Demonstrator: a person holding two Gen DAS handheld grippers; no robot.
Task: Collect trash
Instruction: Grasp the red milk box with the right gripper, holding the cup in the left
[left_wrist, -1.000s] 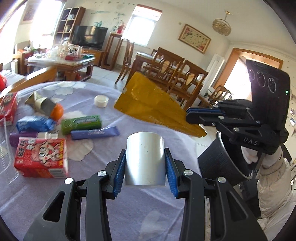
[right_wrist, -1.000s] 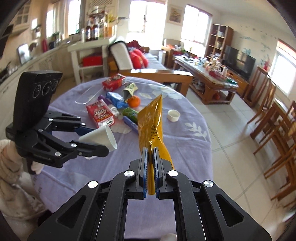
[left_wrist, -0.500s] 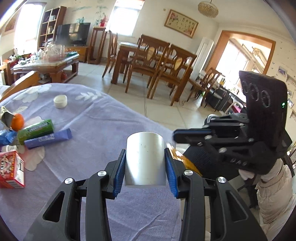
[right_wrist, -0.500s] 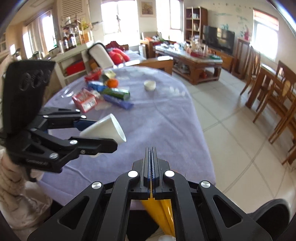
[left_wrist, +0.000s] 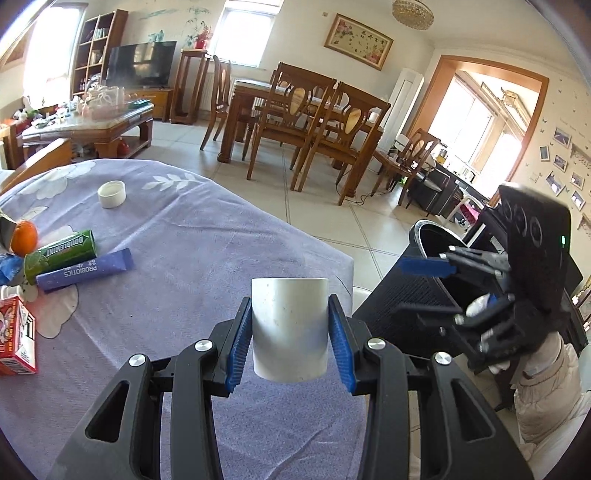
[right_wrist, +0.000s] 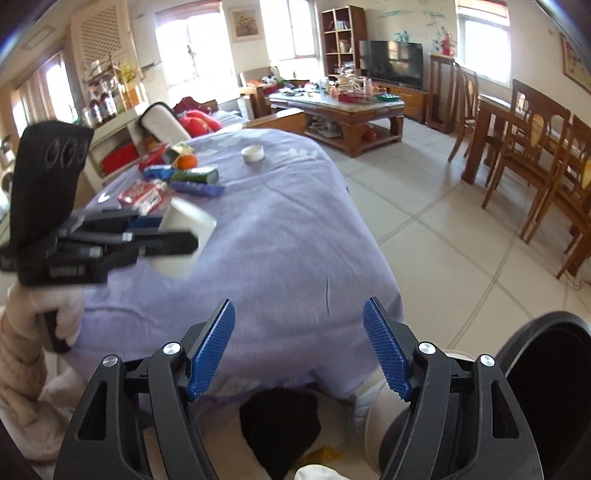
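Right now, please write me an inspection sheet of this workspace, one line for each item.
Surface: table under a purple floral cloth.
Job's things: white paper cup; black trash bin beside the table.
Clutter: gum pack, probiotics sachet, orange, small white cap, red carton.
Grippers: left gripper shut on the cup; right gripper open, fingers empty.
Cables: one on the floor by the dining chairs.
Surroundings: TV, coffee table.
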